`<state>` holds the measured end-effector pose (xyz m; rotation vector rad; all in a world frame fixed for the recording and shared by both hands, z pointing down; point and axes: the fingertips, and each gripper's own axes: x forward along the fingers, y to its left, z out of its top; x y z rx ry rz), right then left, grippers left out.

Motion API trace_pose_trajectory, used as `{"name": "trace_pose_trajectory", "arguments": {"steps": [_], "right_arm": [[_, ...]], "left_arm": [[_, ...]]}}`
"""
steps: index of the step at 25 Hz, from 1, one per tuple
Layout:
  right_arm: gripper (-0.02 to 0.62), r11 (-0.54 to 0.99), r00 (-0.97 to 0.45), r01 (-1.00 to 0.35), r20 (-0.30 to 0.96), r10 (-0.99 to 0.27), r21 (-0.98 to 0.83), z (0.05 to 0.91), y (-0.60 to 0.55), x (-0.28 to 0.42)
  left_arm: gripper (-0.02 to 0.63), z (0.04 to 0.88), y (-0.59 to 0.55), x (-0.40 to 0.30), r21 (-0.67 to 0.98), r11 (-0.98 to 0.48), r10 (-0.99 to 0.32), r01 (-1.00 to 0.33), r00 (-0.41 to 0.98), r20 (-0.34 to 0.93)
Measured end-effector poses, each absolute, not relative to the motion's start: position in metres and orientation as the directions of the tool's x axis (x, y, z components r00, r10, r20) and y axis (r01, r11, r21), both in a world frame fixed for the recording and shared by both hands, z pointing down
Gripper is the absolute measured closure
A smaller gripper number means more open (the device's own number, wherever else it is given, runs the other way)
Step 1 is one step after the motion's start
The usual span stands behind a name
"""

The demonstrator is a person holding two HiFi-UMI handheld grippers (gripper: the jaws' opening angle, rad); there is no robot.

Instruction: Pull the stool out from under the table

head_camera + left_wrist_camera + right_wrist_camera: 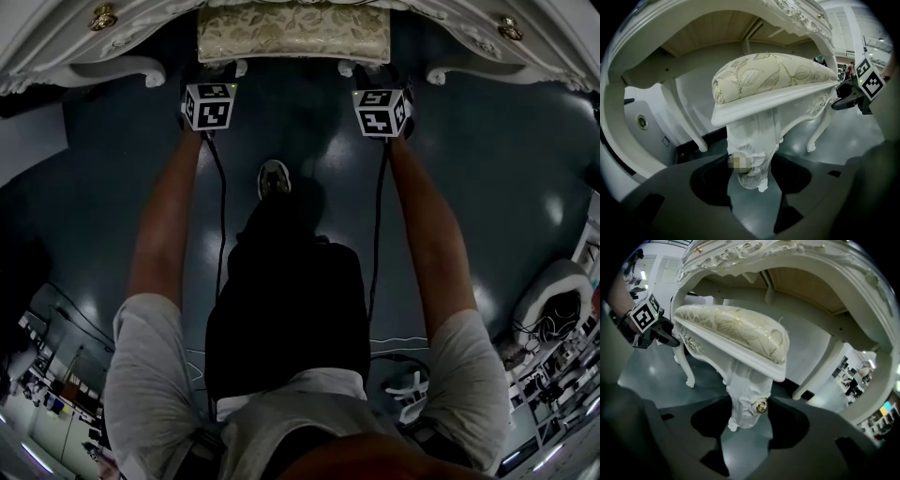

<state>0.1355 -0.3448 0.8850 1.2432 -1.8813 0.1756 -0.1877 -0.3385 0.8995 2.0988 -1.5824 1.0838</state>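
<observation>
Stool (pixel 292 33) held by both front legs, seat tucked almost wholly under the carved white table (pixel 56 42).
The left gripper (pixel 751 174) has its jaws set wide but pressed on the stool's left front leg (pixel 752 136). The right gripper (pixel 747 414) clamps the right front leg (pixel 743 390) the same way. The grasp looks made, so next, I reckon, both hands draw back evenly to slide the stool straight out without tipping.

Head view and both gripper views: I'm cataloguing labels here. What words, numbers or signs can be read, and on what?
None readable.
Left marker cube and right marker cube: square patterns only, no letters.
Stool and table: no print.
Background clutter: too small.
</observation>
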Motion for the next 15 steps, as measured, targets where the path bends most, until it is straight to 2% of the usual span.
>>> {"name": "trace_pose_trajectory", "arguments": {"steps": [15], "right_arm": [[0.344,0.51,-0.141,-0.812,0.752,-0.644,0.283,0.886,-0.31,0.141]], "left_arm": [[0.336,0.901,-0.303,-0.184,-0.189,-0.35,-0.646,-0.918,0.09,0.758]]}}
